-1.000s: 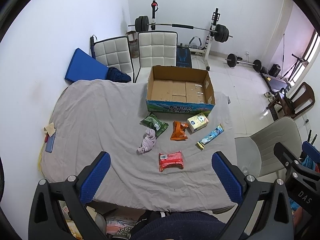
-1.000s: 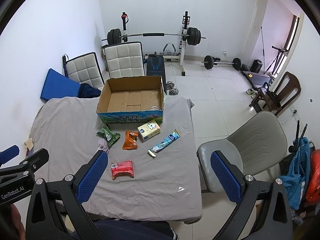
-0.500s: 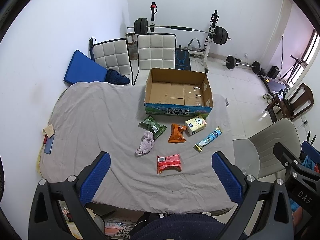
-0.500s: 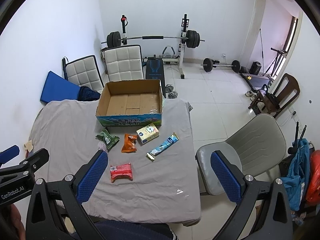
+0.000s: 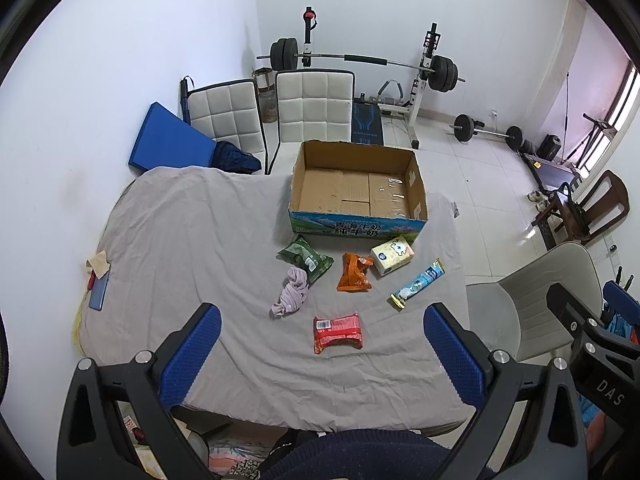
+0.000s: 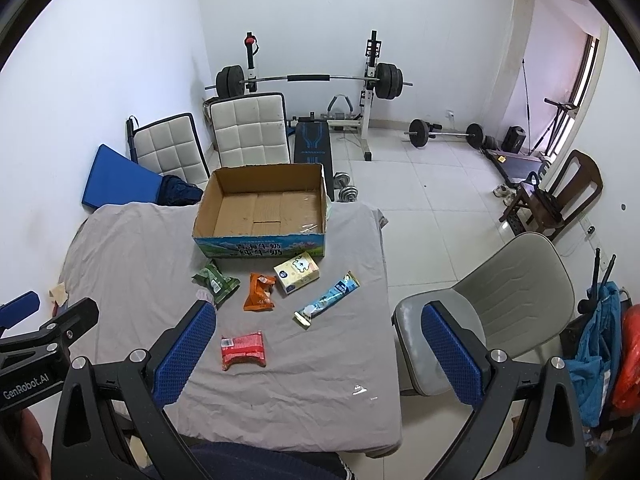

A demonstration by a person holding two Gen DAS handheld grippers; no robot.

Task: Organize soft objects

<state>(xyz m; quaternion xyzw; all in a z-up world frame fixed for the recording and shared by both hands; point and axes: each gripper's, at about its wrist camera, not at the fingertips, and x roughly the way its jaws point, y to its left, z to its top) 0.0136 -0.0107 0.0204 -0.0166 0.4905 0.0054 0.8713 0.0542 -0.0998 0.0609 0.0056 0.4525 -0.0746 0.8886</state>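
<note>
An empty cardboard box [image 5: 357, 188] [image 6: 262, 204] stands at the far side of a grey-sheeted table [image 5: 180, 248]. In front of it lie a green packet [image 5: 306, 258], a pink crumpled cloth [image 5: 291, 292], an orange packet [image 5: 354, 273], a yellow tissue pack [image 5: 391, 255], a long blue packet [image 5: 418, 284] and a red packet [image 5: 338, 330] [image 6: 243, 350]. My left gripper [image 5: 322, 356] is open and empty, high above the table's near edge. My right gripper [image 6: 316, 354] is open and empty, above the table's near right part.
Two white padded chairs [image 5: 276, 114] and a blue mat [image 5: 168, 142] stand behind the table. A grey chair [image 6: 500, 300] is at the table's right. A phone [image 5: 98, 290] lies at the left edge. Barbell rack [image 6: 312, 80] at the back wall.
Both grippers have risen and drawn back slightly; the table and its objects look smaller and farther. Nothing on the table has moved.
</note>
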